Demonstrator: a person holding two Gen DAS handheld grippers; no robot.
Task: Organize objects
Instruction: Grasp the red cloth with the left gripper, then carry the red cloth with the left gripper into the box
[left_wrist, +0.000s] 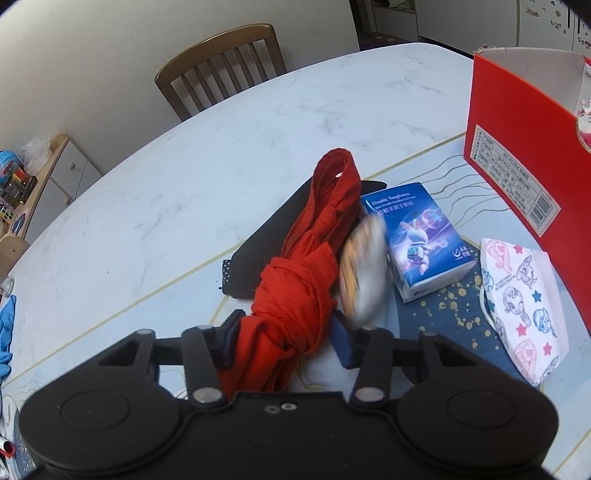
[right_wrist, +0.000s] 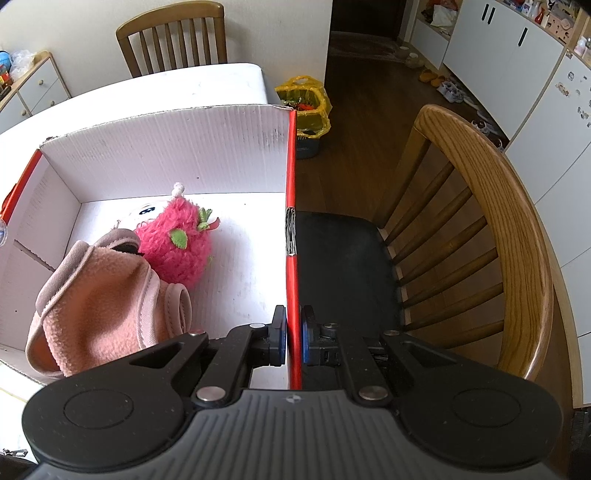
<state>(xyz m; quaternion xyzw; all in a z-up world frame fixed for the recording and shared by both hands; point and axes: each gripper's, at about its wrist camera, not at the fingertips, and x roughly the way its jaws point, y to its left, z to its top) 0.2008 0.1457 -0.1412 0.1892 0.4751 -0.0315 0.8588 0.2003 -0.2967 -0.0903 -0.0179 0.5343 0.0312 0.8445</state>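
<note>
The left wrist view alone shows the loose things on the table (left_wrist: 184, 155): a knotted red cloth (left_wrist: 295, 291) lying over a flat black pouch (left_wrist: 266, 240), and, on the side of the cloth toward the red box (left_wrist: 524, 147), a blue tissue pack (left_wrist: 421, 236) and a cartoon-printed face mask (left_wrist: 524, 310). The right wrist view alone shows the inside of that box (right_wrist: 184, 147), white-walled, holding a pink fleece item (right_wrist: 103, 306) and a pink plush toy (right_wrist: 177, 243) that touches it.

A blurred orange-and-white object (left_wrist: 364, 269) lies against the red cloth and cannot be identified. The pouch is mostly hidden under the cloth, and the box is cut off at the edge of the left view.

The left tongs (left_wrist: 286, 334) straddle the knot of the red cloth, one pad on each side; whether the pads actually press it cannot be told. The right tongs (right_wrist: 294, 338) are clamped together on the thin red wall of the box, one finger inside and one outside, beside a wooden chair (right_wrist: 509, 236).
</note>
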